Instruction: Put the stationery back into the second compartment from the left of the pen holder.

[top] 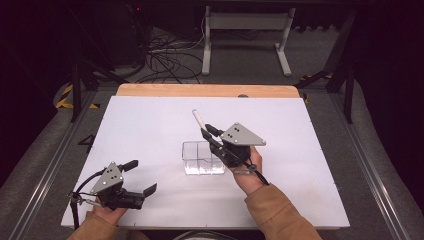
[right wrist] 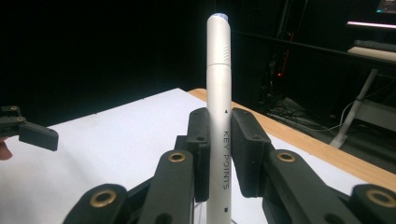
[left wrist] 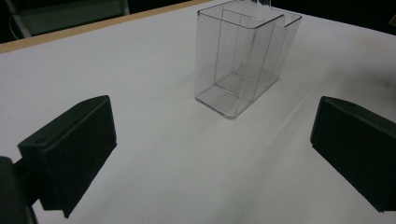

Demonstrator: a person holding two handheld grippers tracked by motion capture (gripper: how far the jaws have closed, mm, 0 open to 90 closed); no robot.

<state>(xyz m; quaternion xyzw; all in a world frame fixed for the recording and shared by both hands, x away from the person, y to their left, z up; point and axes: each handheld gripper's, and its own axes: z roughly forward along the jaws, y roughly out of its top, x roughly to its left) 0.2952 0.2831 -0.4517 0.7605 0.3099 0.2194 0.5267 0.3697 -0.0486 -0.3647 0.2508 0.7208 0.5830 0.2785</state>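
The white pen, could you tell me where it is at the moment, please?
The white pen is clamped upright between the right gripper's jaws, just above and behind the clear plastic holder near the table's middle in the high view.

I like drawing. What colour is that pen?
The pen is white with dark lettering, clearest in the right gripper view.

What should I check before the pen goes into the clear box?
1. Pen held tight: the right gripper has its fingers shut on the white marker pen. Ok.
2. Pen upright between the fingers: seen straight in the right gripper view. Ok.
3. Clear plastic organizer box standing upright with its top open. Ok.
4. Box compartments free: nothing seen inside. Ok.
5. Pen lined up over a compartment: in the high view it sits behind the box. Cannot tell.
6. Left gripper out of the way: open, well apart from the box. Ok.
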